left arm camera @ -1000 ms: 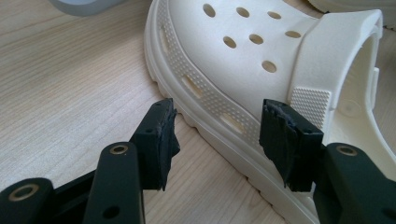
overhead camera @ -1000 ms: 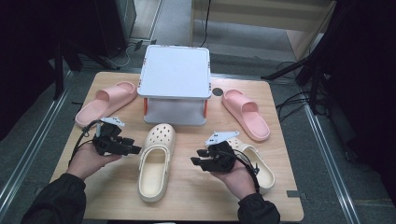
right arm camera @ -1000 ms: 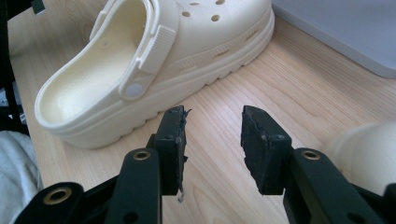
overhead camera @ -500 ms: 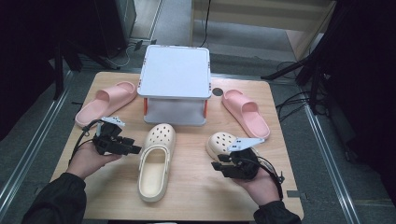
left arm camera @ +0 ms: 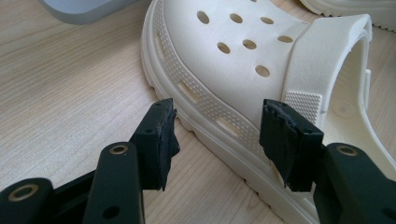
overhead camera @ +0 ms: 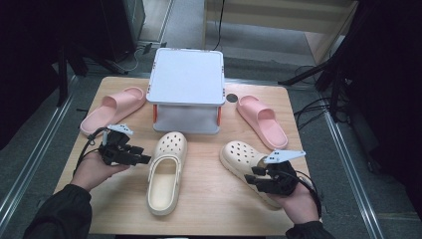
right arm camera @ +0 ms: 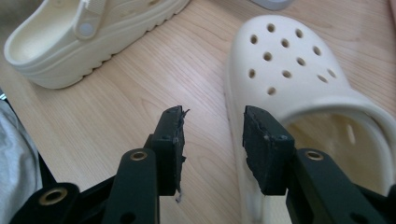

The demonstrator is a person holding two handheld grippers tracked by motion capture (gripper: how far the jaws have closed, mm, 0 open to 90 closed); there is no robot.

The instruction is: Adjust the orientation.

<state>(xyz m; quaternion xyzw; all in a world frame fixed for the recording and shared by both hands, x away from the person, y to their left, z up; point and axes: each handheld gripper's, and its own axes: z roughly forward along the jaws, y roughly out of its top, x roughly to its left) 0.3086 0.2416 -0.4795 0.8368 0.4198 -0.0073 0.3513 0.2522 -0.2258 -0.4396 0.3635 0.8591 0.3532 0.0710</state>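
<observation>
Two cream clogs lie on the wooden table. The left clog [overhead camera: 166, 169] points its toe toward the rack. My left gripper [overhead camera: 143, 155] sits just left of it, open. In the left gripper view the gripper [left arm camera: 217, 123] has the clog's ribbed side [left arm camera: 243, 46] just ahead of its open jaws. The right clog [overhead camera: 244, 154] lies angled, toe to the upper left. Over its heel end hovers my right gripper [overhead camera: 251, 176], open. In the right gripper view this gripper [right arm camera: 212, 126] stands at the clog's [right arm camera: 289, 65] left rim, holding nothing.
A white two-tier rack [overhead camera: 186, 79] stands at the back middle. One pink slide [overhead camera: 112, 109] lies left of it and another pink slide [overhead camera: 261, 119] lies to its right. The table's near edge [overhead camera: 199, 231] is close to both hands.
My right gripper has drawn back toward the near right corner, uncovering the right clog's toe. The left gripper has hardly moved.
</observation>
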